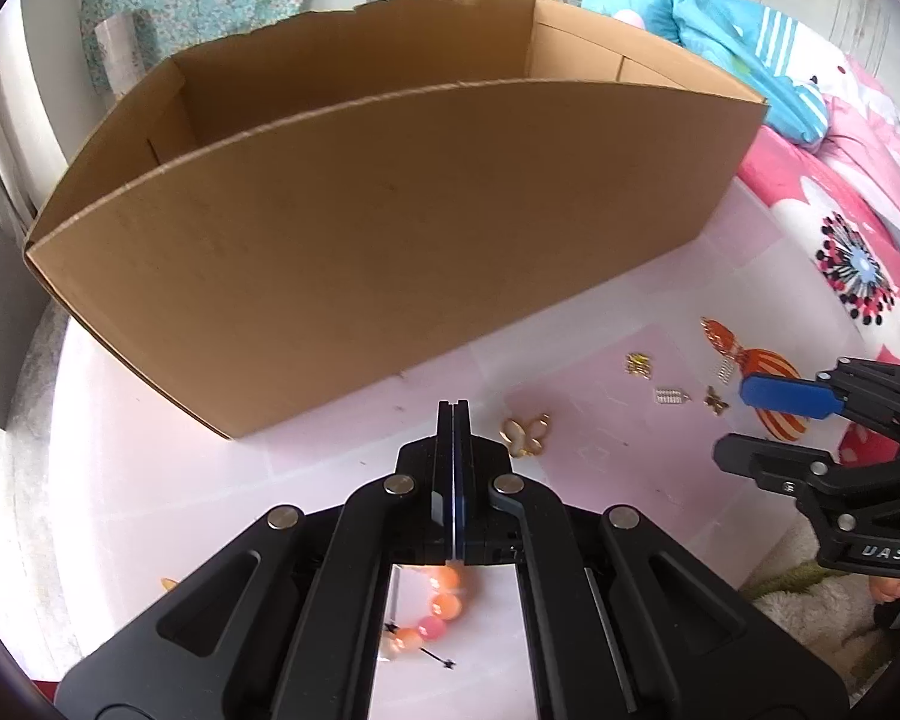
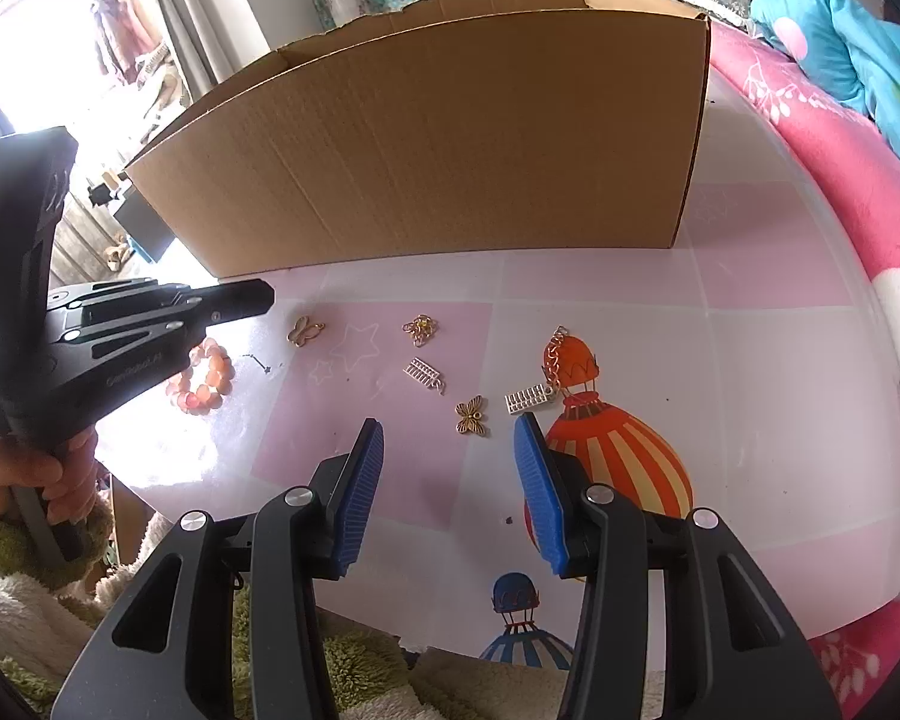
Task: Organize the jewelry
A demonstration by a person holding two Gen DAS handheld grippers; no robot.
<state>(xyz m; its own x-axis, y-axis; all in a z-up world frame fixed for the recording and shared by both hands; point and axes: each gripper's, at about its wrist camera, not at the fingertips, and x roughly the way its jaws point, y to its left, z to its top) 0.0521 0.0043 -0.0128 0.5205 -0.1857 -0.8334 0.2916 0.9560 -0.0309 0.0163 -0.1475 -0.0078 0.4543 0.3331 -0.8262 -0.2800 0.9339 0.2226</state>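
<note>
1. Sitting at the back of the table (image 2: 750,312), the cardboard box (image 2: 426,138) is the biggest thing here: open-topped, long axis running left-right across both views, near long wall facing the grippers. Inside can't be seen from the right wrist view; left wrist view shows bare inner walls only.
2. Table: glossy top w/ pink-and-white squares and printed hot-air balloons. Pink floral bedding (image 2: 840,192) along its right side.
3. Left gripper (image 1: 453,405): fingers pressed flat together, nothing seen between the tips, pointing steeply down toward the box's near wall. In the right wrist view a hand (image 2: 36,474) in a fuzzy green-cream sleeve holds its handle, the gripper reaching rightward over the table.
4. Right gripper (image 2: 450,450): blue ribbed pads (image 2: 363,480) apart, part open, nothing between them; tilted down at the table, hovering over the scattered pieces.
5. Bead bracelet (image 2: 207,375): orange-pink ring lying flat on the table, under and just behind the left gripper's fingers; seen through the frame in the left wrist view.
6. Small pieces on the table in front of the box, well apart from it:
   - pale butterfly charm (image 2: 304,330), just right of the left gripper's tip;
   - gold chain clump (image 2: 420,327);
   - silver comb-like piece (image 2: 423,373), long axis diagonal;
   - gold butterfly charm (image 2: 471,417), nearest the right gripper, just ahead of the gap;
   - second silver comb-like piece (image 2: 529,399) w/ chain (image 2: 555,354) trailing up, lying by the orange balloon print.
</note>
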